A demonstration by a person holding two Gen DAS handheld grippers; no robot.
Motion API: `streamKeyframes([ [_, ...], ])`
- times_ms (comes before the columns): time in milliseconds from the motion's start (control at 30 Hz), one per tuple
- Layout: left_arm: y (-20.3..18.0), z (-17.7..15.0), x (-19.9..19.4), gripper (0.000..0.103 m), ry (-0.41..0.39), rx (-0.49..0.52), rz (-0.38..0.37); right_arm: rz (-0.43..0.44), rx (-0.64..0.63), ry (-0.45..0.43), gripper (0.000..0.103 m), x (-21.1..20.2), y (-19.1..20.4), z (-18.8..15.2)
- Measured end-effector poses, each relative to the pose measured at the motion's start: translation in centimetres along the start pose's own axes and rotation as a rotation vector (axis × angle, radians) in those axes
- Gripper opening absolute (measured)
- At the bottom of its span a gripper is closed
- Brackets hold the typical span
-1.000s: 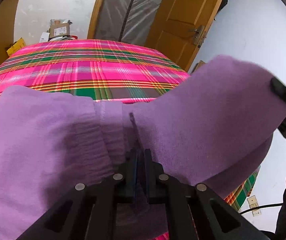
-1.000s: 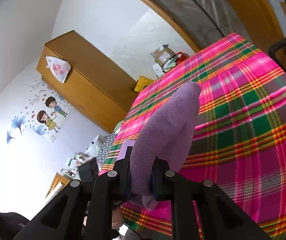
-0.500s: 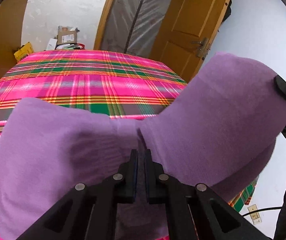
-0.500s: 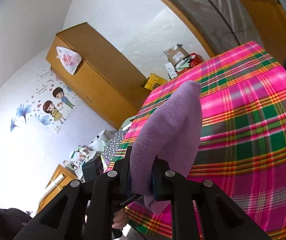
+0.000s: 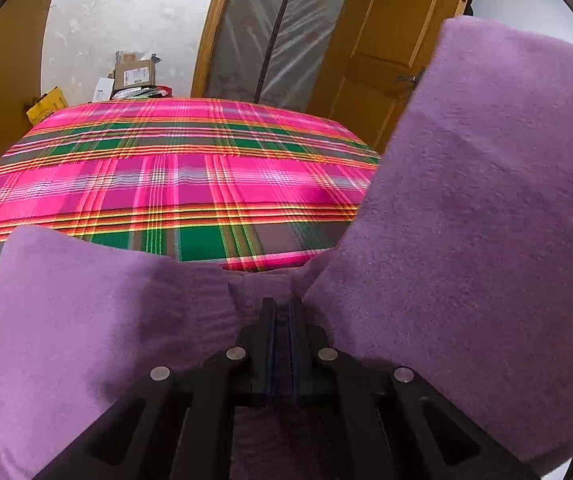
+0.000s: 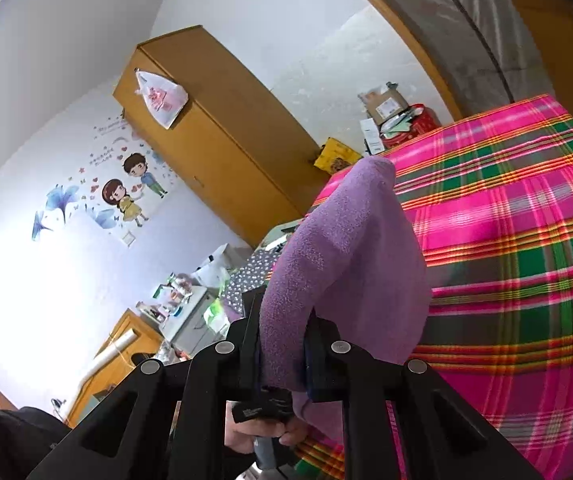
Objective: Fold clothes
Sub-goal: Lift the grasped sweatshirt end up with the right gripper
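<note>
A purple fleece garment (image 5: pixel 466 240) hangs lifted over a bed with a pink and green plaid cover (image 5: pixel 174 176). My left gripper (image 5: pixel 281 312) is shut on a ribbed edge of the garment, whose cloth billows out to both sides of the fingers. In the right wrist view my right gripper (image 6: pixel 282 332) is shut on a thick fold of the same purple garment (image 6: pixel 346 264), which stands up above the fingers. Below it a person's hand (image 6: pixel 262 436) holds the other gripper's handle. The garment's lower part is hidden.
The plaid bed cover (image 6: pixel 526 240) fills the right of the right wrist view. A wooden wardrobe (image 6: pixel 214 136) stands at the wall, boxes (image 5: pixel 134 76) are piled beyond the bed, and a wooden door (image 5: pixel 386 60) is at the far right. A cluttered side table (image 6: pixel 182 304) stands at the left.
Both grippers have risen with the garment still gripped. More of the plaid cover shows under the cloth, and the right-hand part of the garment now fills the right of the left wrist view.
</note>
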State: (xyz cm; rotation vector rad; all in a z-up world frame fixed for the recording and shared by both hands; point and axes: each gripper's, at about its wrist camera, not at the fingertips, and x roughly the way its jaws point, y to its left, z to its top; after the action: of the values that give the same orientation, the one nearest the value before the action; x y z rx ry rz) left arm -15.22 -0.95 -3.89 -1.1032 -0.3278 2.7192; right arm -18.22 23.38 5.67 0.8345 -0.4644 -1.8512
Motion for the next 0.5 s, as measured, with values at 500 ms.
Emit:
streamKeyframes([
  [500,1.9,-4.3,-5.1,0.005,-0.012,-0.066,-0.024,0.043,-0.04,0.074,0.016,4.9,2.0,1.2],
])
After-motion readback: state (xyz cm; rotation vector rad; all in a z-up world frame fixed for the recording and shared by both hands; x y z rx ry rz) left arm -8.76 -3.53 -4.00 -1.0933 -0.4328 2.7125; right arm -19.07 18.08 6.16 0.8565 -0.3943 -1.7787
